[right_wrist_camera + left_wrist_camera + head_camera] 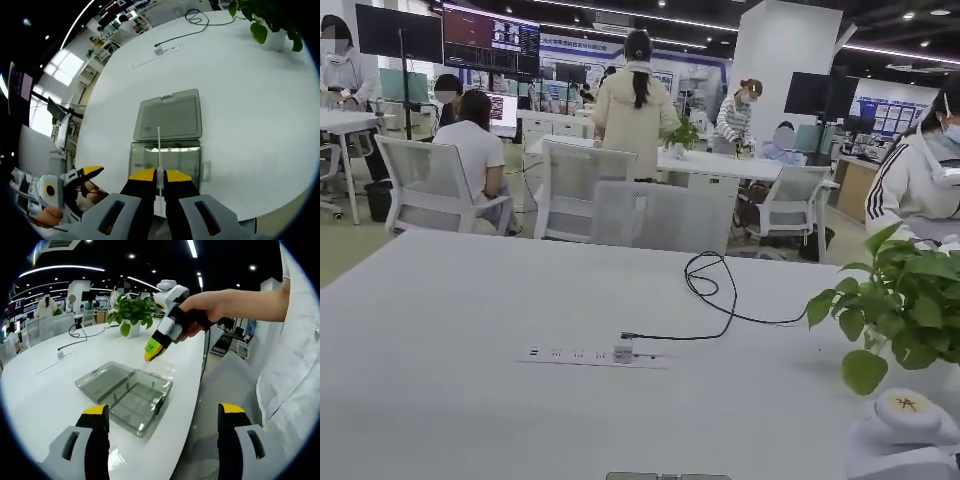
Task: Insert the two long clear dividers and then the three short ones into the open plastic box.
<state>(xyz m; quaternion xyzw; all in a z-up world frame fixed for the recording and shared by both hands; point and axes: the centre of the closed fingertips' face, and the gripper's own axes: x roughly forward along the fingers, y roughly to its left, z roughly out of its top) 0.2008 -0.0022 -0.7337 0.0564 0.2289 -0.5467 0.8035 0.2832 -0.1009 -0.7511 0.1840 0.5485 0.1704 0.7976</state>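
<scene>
Between the yellow tips of the right gripper (159,175), a clear divider (159,145) is clamped. It is seen edge-on as a thin pale line running away from the jaws. A hand (200,315) carries that gripper (154,347) at a downward tilt.

Below the divider sits the open plastic box (167,157) on the white table (250,110). Base lies near the person, lid folded flat on the far side. Divider lines up with the middle of the base; contact with the base cannot be told. What looks like another clear piece (206,171) lies flat just right of the base.

Left gripper (164,412): jaws spread wide, nothing between them, held on the near side of the box (125,390). From the right gripper view it shows low at the left (82,175), off the table's near edge.

Far side of the table: power strip (590,355) with a black cable (715,290) looping away from it. A potted plant (900,300) stands at the far right. Beyond the table, white chairs (570,190) and several people at other desks.
</scene>
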